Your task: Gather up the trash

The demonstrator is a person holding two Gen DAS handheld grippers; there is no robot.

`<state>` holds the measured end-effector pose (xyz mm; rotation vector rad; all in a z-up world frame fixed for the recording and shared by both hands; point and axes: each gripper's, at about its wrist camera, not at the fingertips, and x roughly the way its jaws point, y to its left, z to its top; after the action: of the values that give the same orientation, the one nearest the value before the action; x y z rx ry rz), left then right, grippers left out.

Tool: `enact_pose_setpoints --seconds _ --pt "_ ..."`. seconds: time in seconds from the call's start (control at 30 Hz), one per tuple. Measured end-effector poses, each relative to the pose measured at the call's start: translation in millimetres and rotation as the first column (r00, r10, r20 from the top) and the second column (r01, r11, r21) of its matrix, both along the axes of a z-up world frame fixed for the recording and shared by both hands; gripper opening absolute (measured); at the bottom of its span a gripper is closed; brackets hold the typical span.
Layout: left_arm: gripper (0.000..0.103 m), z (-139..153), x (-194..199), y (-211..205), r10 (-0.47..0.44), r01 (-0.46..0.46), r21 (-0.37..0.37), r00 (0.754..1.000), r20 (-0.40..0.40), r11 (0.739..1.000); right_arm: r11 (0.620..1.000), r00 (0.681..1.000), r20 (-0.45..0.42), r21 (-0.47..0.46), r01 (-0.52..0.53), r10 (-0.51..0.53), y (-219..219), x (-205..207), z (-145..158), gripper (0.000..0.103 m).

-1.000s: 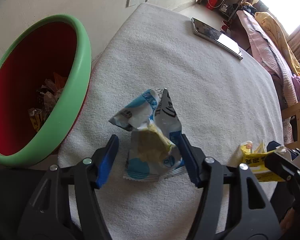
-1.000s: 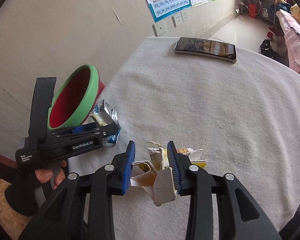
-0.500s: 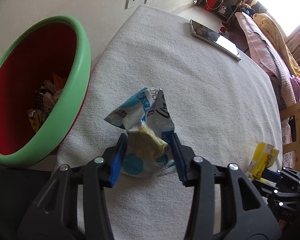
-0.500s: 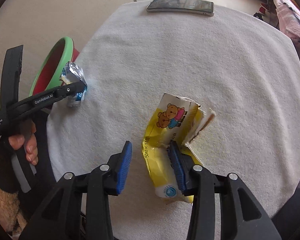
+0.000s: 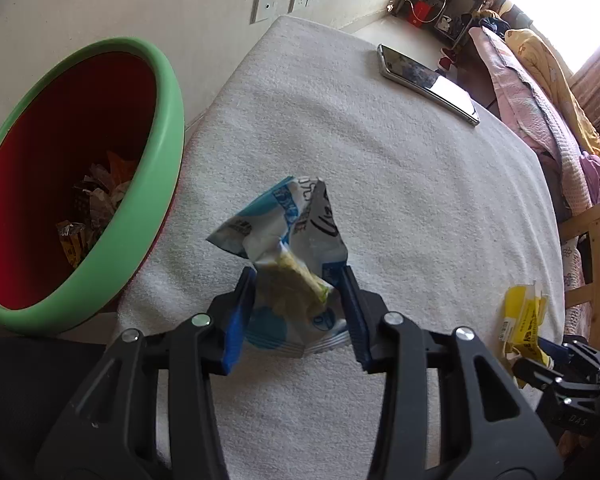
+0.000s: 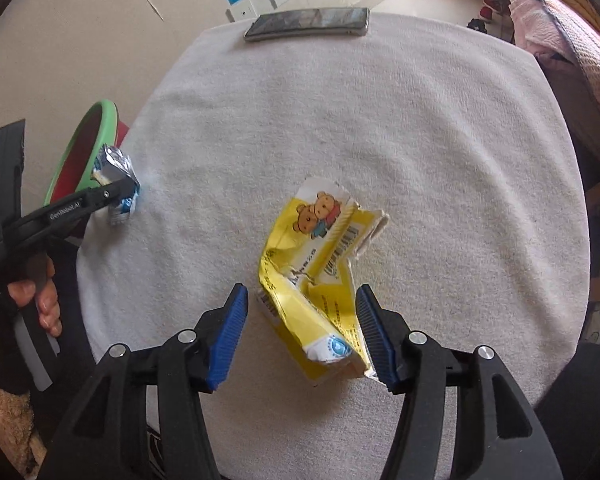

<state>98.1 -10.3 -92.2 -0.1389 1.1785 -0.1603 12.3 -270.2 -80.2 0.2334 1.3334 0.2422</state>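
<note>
Left gripper (image 5: 296,308) jaws clamped on crumpled blue-white foil wrapper (image 5: 288,236); lift toward green-rimmed red bin (image 5: 168,128). Right gripper (image 6: 300,332) jaws apart, opening, around torn yellow paper packet (image 6: 316,264); centre before closing.

The table wears a white terry cloth (image 6: 380,128), nubby and matt, and on it the blue-and-white wrapper (image 5: 284,248) is crinkled film with a dull silver foil lining, while the yellow packet (image 6: 316,264) looks like glossy printed plastic, creased and torn. The bin (image 5: 156,168) is smooth plastic with a soft sheen, green on the rim and red inside. Both grippers are matt black plastic with ribbed blue pads (image 6: 228,332) and bright metal screws, and the phone (image 6: 308,22) has a glossy glass face in a metal edge.
</note>
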Motion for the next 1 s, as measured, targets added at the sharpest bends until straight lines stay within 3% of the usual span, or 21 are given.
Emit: enact_pose_setpoints --seconds 0.17,0.5,1.0 --pt "0.04 2 0 -1 -0.004 0.004 0.003 1.0 0.007 1.0 0.999 0.999 0.018 0.027 -0.03 0.029 5 1 3 0.029" --pt "0.039 28 -11 5 0.007 -0.005 -0.025 0.998 0.065 1.0 0.991 0.985 0.144 0.073 -0.109 0.098 37 15 37 0.028" --pt "0.039 83 -18 27 0.046 -0.041 -0.028 0.981 0.187 0.999 0.98 0.932 0.307 -0.021 -0.197 0.194 92 42 90 0.029"
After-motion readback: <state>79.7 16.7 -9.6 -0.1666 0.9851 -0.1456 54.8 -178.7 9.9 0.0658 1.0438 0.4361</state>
